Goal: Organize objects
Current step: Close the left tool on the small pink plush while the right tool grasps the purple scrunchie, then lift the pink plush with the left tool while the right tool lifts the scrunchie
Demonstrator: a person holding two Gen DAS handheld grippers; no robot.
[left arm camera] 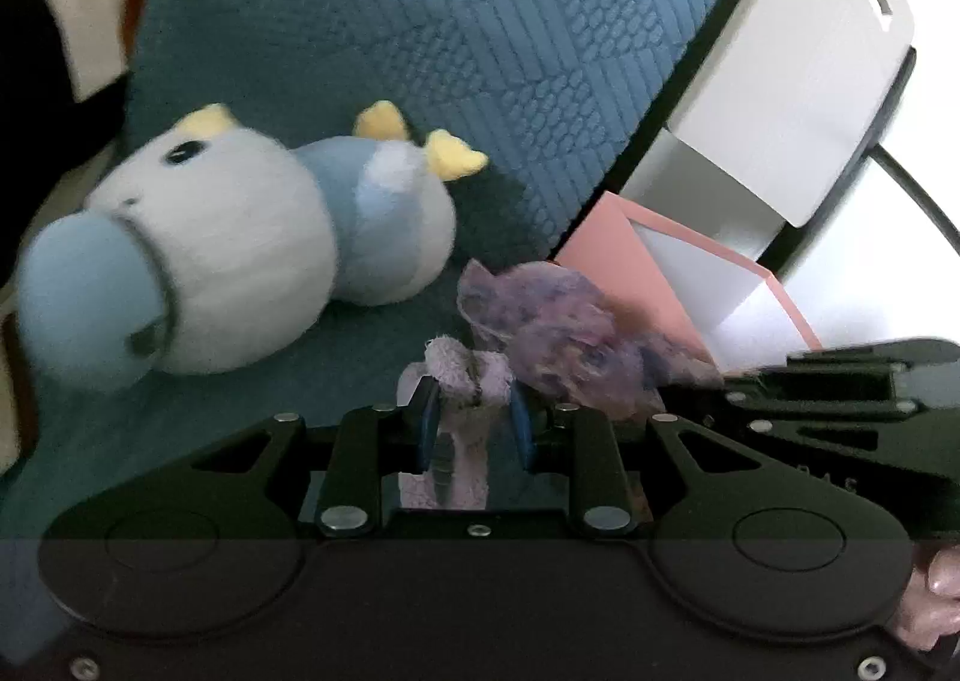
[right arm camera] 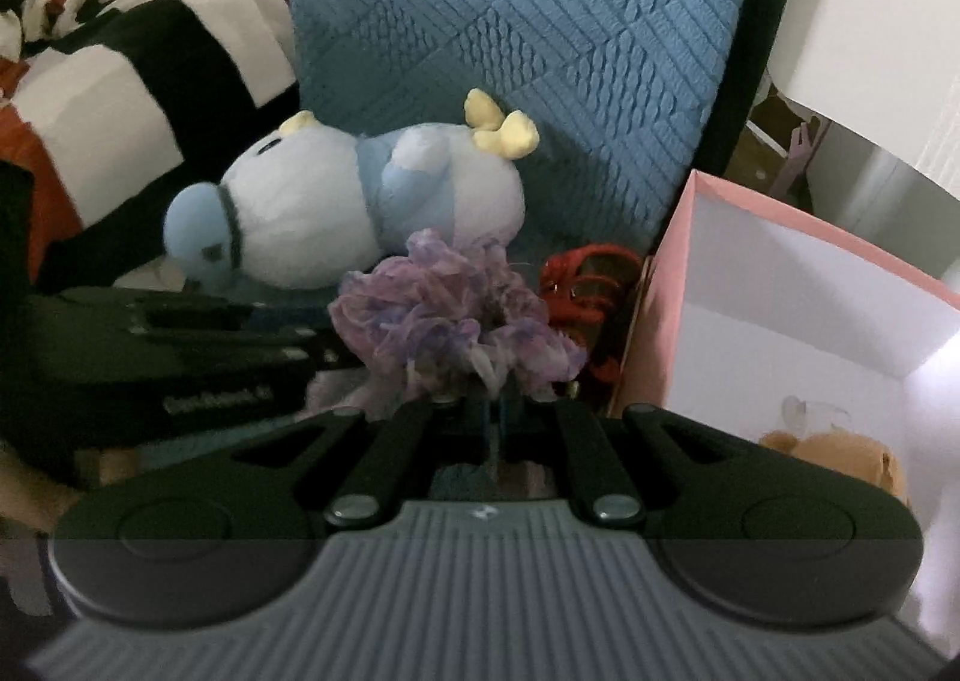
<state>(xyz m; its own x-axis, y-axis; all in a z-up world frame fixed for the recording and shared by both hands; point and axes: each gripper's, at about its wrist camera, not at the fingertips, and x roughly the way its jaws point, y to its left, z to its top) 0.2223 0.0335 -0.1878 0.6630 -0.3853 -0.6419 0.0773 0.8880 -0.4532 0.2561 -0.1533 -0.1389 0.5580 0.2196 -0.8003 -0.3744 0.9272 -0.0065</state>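
Left claw (left arm camera: 471, 429) is seen pinched on a fuzzy lilac plush piece (left arm camera: 462, 375), held above the teal quilted cover (left arm camera: 420, 21). Right claw (right arm camera: 489, 417) is clamped on a crumpled purple gauze scrunchie (right arm camera: 444, 321); its tips are hidden beneath the fabric. A white and blue plush duck (left arm camera: 240, 237) is seen lying on its side on the cover. A pink box (right arm camera: 780, 291) stands open just right of the scrunchie, with a brown plush (right arm camera: 840, 459) inside. Red straps (right arm camera: 582, 285) are noted beside the box.

A crumpled purple scrunchie (right arm camera: 456, 315) hangs from my right tool (right arm camera: 489, 411); a fuzzy lilac piece (left arm camera: 465, 381) sits pinched in my left tool (left arm camera: 471, 423).
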